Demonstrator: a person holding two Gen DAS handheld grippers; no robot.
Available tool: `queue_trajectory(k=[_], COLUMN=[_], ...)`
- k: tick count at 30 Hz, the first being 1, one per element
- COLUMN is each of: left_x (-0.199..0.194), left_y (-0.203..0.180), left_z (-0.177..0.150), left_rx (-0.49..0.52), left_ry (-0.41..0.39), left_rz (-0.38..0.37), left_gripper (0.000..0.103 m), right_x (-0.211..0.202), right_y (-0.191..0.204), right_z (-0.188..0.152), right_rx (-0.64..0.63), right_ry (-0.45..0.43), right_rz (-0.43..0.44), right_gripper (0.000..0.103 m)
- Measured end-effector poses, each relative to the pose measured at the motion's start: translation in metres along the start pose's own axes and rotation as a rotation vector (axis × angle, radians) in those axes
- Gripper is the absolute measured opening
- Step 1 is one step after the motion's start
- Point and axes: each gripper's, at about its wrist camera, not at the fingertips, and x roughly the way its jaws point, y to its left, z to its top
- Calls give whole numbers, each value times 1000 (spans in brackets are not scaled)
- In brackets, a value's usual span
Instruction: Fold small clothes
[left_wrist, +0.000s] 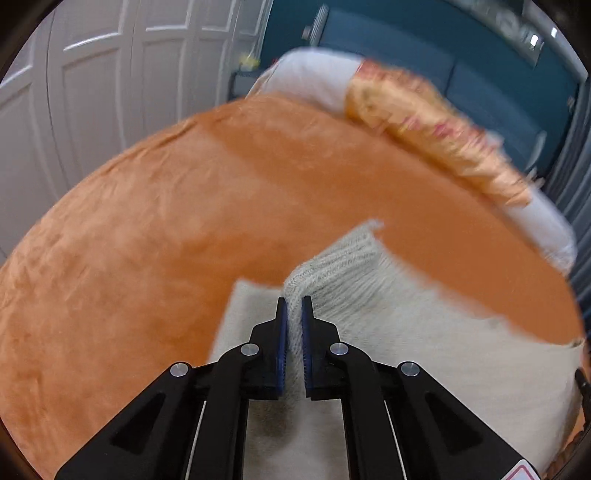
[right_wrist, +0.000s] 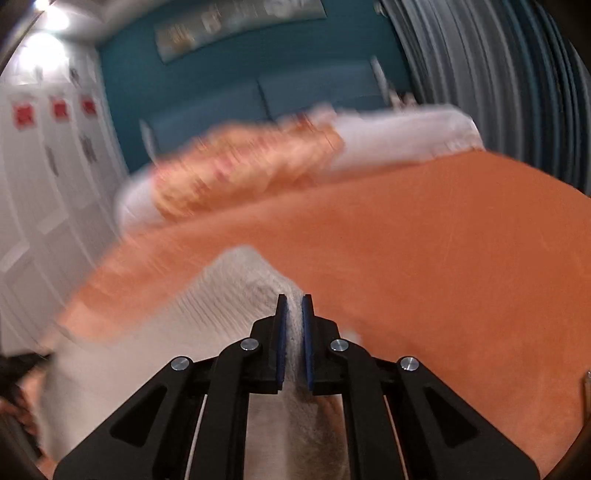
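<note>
A cream knitted garment (left_wrist: 424, 332) with a ribbed edge lies on the orange bedspread (left_wrist: 184, 221). My left gripper (left_wrist: 294, 302) is shut on a fold of its ribbed edge and lifts it off the bed. In the right wrist view my right gripper (right_wrist: 294, 302) is shut on another part of the same cream garment (right_wrist: 166, 332), which hangs down to the left of it. The orange bedspread (right_wrist: 461, 277) spreads to the right. Both views are blurred by motion.
An orange patterned pillow (left_wrist: 432, 125) and a white pillow (left_wrist: 310, 74) lie at the head of the bed against a teal headboard (left_wrist: 461, 66). White wardrobe doors (left_wrist: 92, 92) stand on the left. Grey curtains (right_wrist: 498, 74) hang on the right.
</note>
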Motion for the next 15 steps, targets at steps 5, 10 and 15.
queue_trajectory(k=[5, 10, 15], left_x=[2, 20, -43], left_y=[4, 2, -17], left_z=[-7, -12, -19], left_rx=[1, -6, 54], left_ry=[2, 60, -21], left_rz=[17, 45, -18], left_gripper=[4, 6, 14], right_x=[-30, 20, -67], right_y=[-3, -18, 25], right_z=[-2, -17, -18], right_rx=[43, 59, -18], right_ry=[-94, 109, -97], right_rz=[76, -13, 46], right_gripper=[6, 8, 11])
